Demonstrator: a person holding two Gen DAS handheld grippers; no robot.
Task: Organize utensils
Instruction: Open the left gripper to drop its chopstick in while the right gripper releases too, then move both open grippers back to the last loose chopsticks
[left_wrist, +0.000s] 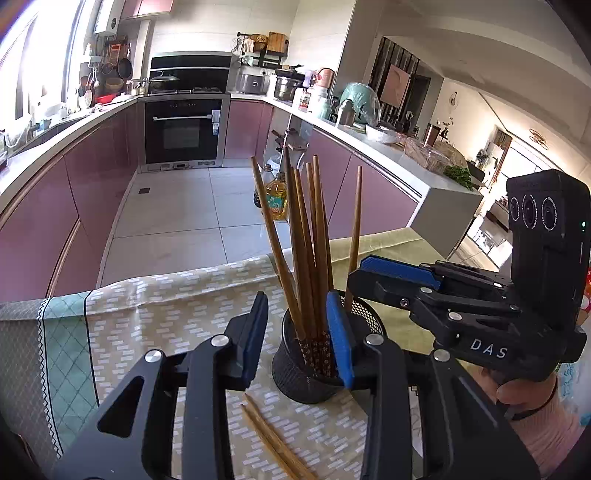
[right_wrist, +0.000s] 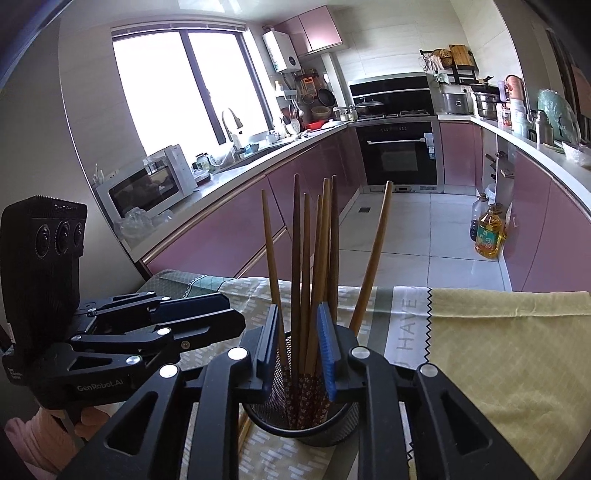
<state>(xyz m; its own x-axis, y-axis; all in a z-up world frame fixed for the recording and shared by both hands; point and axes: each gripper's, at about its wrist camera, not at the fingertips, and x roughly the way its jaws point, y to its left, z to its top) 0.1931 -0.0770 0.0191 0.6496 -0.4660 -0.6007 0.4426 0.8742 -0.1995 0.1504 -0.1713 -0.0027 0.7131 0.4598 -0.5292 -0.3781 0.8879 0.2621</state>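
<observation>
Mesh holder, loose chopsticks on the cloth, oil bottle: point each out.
Mesh holder (left_wrist: 295, 373), left wrist view, front wall.
Loose chopsticks (left_wrist: 273, 439), left wrist view, mid-shaft.
Oil bottle (right_wrist: 488, 236), right wrist view, label.

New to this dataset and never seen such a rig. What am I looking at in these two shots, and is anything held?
There is no robot. A person holds a two-finger gripper in each hand, and each carries a fisheye camera looking along its fingers. One picture is from the left gripper, the other from the right gripper. Both reach around a black mesh holder of standing chopsticks on a patterned cloth. Loose chopsticks lie beside it. Both jaws stand open, gripping nothing.
</observation>
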